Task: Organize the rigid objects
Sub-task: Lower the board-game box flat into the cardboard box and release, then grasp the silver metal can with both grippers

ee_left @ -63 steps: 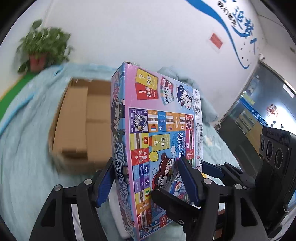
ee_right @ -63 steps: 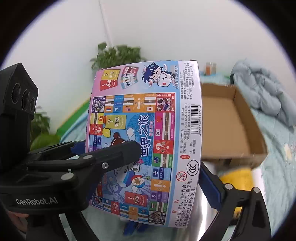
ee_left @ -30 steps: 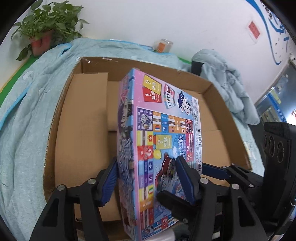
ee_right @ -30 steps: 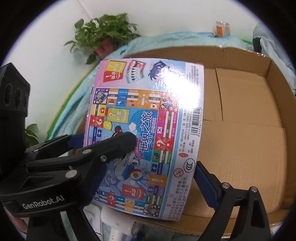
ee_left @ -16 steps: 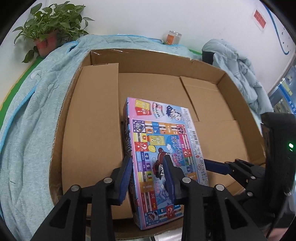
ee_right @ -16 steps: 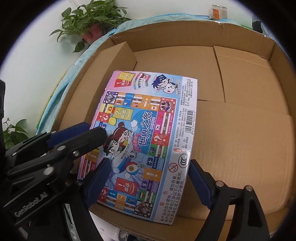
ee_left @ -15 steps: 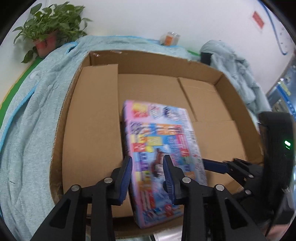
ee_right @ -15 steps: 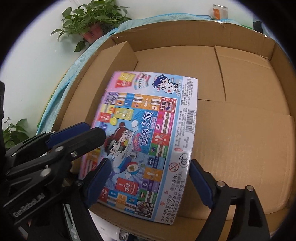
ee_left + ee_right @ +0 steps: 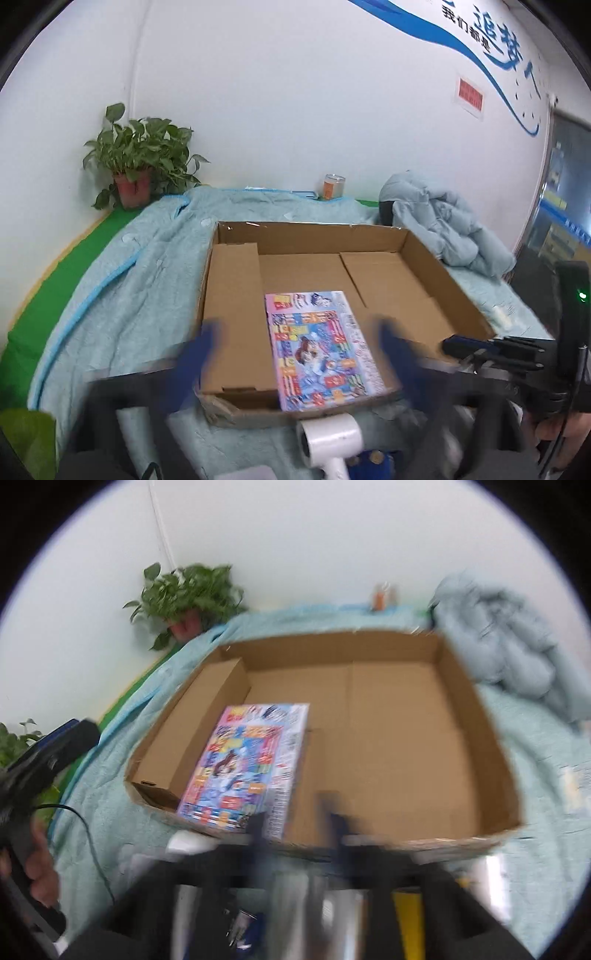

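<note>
The colourful board game box [image 9: 321, 349] lies flat inside the big cardboard box [image 9: 236, 306], at its near left; it also shows in the right wrist view [image 9: 245, 771]. My left gripper [image 9: 295, 350] is open and empty, pulled back over the near rim, its blue fingers [image 9: 201, 347] blurred and wide apart. My right gripper [image 9: 295, 819] is blurred by motion at the near rim of the cardboard box [image 9: 480, 738], with its fingers close together and empty.
A white hair dryer [image 9: 328, 441] and small items lie on the teal blanket [image 9: 140, 280] just before the box. A yellow object [image 9: 406, 904] lies below the right gripper. A potted plant [image 9: 136, 166], a can [image 9: 334, 186] and a bundled quilt [image 9: 443, 229] sit behind.
Both grippers let go of the game box, which now lies flat in the cardboard box. The left gripper opened wide; both pulled back toward me and up. The right fingers came together.
</note>
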Motion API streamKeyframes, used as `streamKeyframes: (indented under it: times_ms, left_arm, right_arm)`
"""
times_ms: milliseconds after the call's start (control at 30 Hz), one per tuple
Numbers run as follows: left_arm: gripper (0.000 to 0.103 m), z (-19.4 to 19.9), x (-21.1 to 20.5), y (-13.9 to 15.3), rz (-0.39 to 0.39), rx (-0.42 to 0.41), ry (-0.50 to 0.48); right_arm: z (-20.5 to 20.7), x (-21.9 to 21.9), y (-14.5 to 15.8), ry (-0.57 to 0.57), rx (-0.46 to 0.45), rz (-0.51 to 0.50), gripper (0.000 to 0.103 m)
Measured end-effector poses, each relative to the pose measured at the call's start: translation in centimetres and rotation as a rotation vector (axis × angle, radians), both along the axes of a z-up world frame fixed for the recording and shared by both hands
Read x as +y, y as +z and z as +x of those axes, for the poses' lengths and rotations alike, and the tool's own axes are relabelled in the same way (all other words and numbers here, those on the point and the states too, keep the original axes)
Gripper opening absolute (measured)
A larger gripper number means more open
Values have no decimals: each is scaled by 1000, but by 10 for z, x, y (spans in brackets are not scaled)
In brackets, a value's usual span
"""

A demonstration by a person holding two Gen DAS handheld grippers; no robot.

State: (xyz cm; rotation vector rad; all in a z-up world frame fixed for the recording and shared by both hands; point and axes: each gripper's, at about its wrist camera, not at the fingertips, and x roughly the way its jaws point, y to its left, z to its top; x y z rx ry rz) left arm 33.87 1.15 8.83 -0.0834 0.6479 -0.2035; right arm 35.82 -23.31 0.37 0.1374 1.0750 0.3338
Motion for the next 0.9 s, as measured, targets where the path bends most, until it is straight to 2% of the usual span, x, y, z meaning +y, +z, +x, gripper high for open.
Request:
streamKeyframes:
  times_ms: [33, 67, 133, 167, 200, 233, 267, 300, 433, 567, 667, 767, 867, 900]
  left_arm:
    - [0, 0, -1, 2, 16, 33, -2]
    - [1, -4, -3, 2, 54, 47, 19]
    - [4, -17, -7, 7, 90, 18, 39]
    - [29, -23, -8, 9, 85, 9, 45]
    - [83, -27, -8, 11, 79, 13, 54]
    - [103, -32, -8, 14, 61, 10, 72]
    - [100, -37, -5, 15, 30, -19, 80]
    - [102, -40, -3, 14, 5, -22, 77]
    - [102, -48, -1, 12, -65, 51, 51]
    - [102, -52, -5, -2, -194, 166, -9]
    - [102, -56, -19, -18, -274, 256, -79]
    - [102, -61, -39, -33, -325, 327, -158]
    - [102, -63, -63, -50, -384, 408, -239]
    - [102, -63, -70, -54, -395, 427, -258]
  right_arm:
    - [-3, -6, 7, -20, -24, 13, 8]
    - [-11, -18, 18, -44, -55, 40, 11]
    - [-19, -31, 30, -60, -84, 48, 59]
    - [-22, -34, 34, -70, -98, 53, 101]
    - [-27, -42, 39, -91, -129, 65, 103]
    - [-30, -46, 42, -97, -143, 67, 103]
    - [-33, -48, 43, -91, -139, 71, 103]
    - [-34, -50, 42, -73, -116, 88, 103]
    - [-45, -57, 40, -37, -35, 177, 103]
    - [-65, -63, 32, 8, 97, 258, 103]
    - [-81, -68, 23, 12, 182, 279, 103]
    - [-94, -74, 11, -6, 269, 299, 103]
    - [-100, -85, -17, -55, 432, 443, 102]
    - [-101, -90, -26, -97, 465, 459, 102]
